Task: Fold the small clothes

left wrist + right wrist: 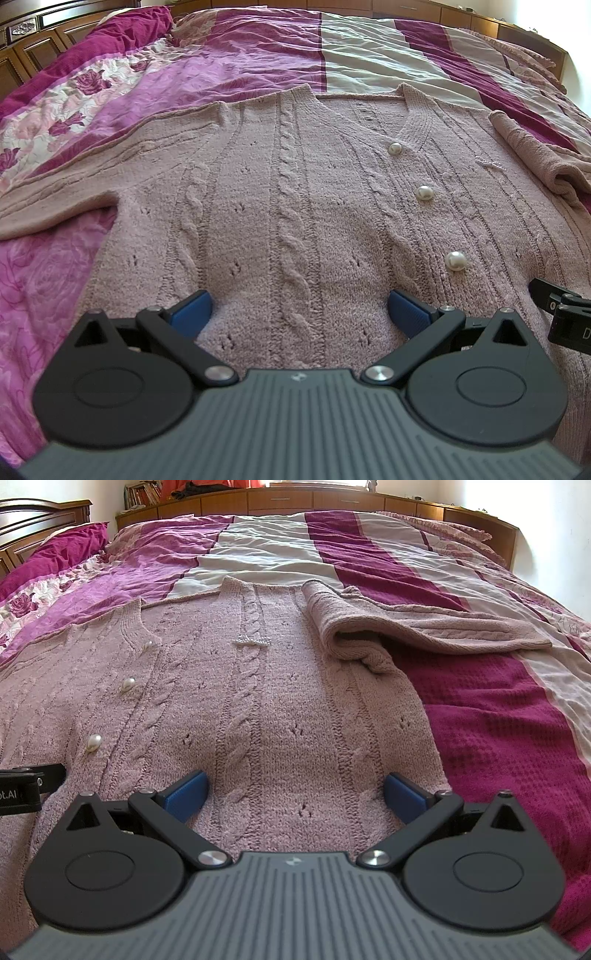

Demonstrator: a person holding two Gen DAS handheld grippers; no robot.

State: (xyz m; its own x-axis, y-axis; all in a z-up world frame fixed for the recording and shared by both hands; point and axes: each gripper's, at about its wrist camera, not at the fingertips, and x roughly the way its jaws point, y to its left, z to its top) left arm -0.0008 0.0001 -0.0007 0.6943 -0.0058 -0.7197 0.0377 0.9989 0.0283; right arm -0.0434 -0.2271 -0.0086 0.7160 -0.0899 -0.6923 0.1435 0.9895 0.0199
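Pink knitted cardigan (295,206) lies flat; left gripper (299,314) and right gripper (293,794), fingers apart over its hem, must pinch there

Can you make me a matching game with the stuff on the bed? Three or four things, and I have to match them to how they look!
Things:
1. cardigan
2. pearl buttons
3. right sleeve
4. left tongs

How they look:
A. bunched and lying out over the bedspread
B. open wide, blue pads apart
C. dusty pink, spread flat on the bed
D. shiny white, in a row down the front

Pairs: 1-C, 2-D, 3-A, 4-B
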